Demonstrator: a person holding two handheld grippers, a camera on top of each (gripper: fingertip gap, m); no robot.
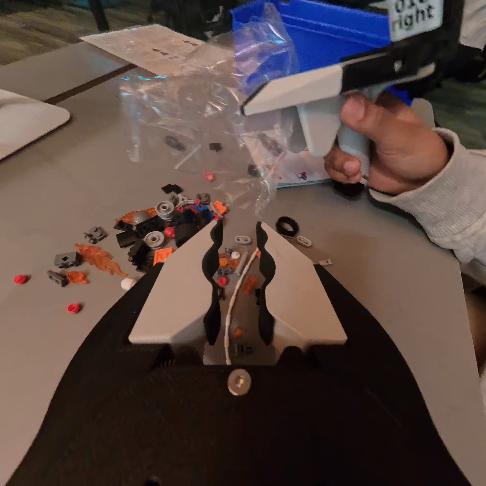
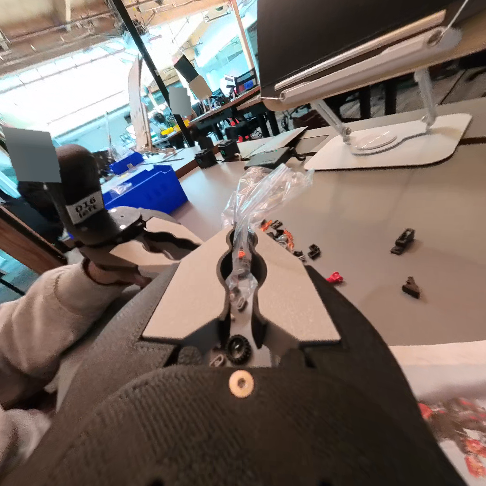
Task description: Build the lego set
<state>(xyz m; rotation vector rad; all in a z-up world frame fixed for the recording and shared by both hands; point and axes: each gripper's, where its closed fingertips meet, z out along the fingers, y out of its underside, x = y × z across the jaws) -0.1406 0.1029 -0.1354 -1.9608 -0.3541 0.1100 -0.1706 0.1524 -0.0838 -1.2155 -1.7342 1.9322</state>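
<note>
Overhead, clear bag (image 1: 200, 110) pinched in right gripper (image 2: 243, 236), hanging above loose pile of lego pieces (image 1: 168, 226) mid-table; left gripper (image 1: 238, 228) nearer pile, part-open, empty, pointing straight at it.

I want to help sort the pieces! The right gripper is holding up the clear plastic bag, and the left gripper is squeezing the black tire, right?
Not quite. The left gripper is open and holds nothing; the black tire lies on the table beside it, as the left wrist view shows. The right gripper does hold up the clear plastic bag.
</note>
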